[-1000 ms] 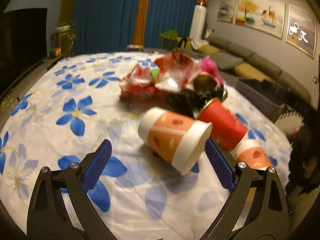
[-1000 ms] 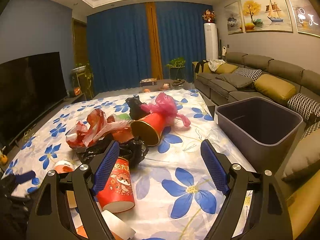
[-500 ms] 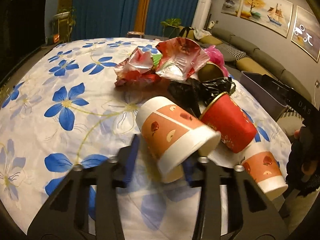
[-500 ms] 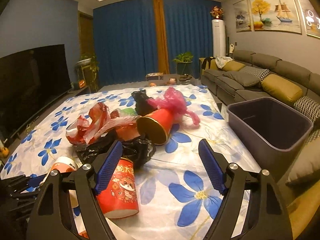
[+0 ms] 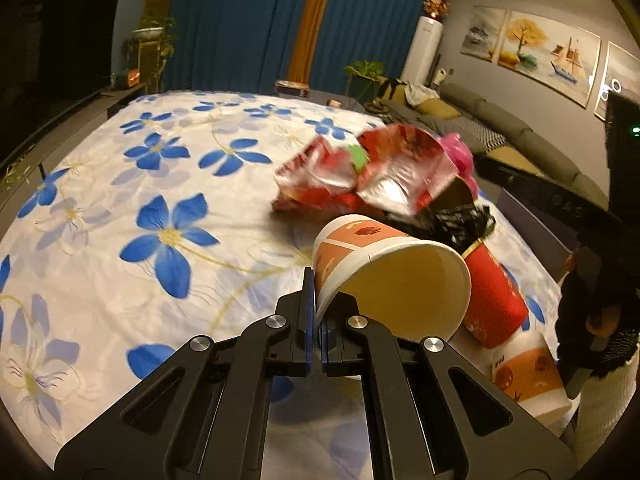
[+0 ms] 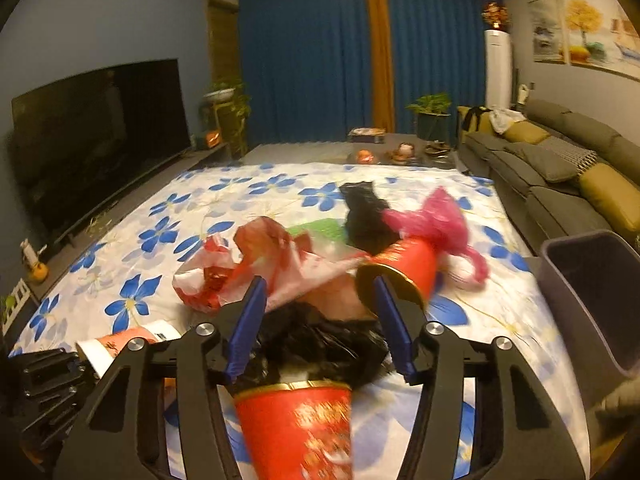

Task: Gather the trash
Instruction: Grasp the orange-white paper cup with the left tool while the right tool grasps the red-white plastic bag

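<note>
My left gripper (image 5: 316, 312) is shut on the rim of an orange and white paper cup (image 5: 384, 268), which is lifted and tilted with its mouth toward me. The same cup shows at the left of the right wrist view (image 6: 124, 344). My right gripper (image 6: 320, 328) is open, its jaws on either side of a crumpled black bag (image 6: 316, 344), just above a red paper cup (image 6: 296, 428). That red cup (image 5: 492, 300) lies beside a second orange cup (image 5: 524, 376). A red foil wrapper (image 5: 372, 172) and another red cup (image 6: 404, 268) lie in the pile.
A grey bin (image 6: 592, 300) stands at the table's right edge. A pink bag (image 6: 432, 220) and another black bag (image 6: 364, 208) lie at the far side of the pile. The flowered tablecloth (image 5: 120, 200) covers the table. A sofa (image 6: 560, 168) runs along the right.
My left gripper closed on the orange cup's rim and lifted it off the cloth. My right gripper moved forward and down over the black bag and narrowed its jaws.
</note>
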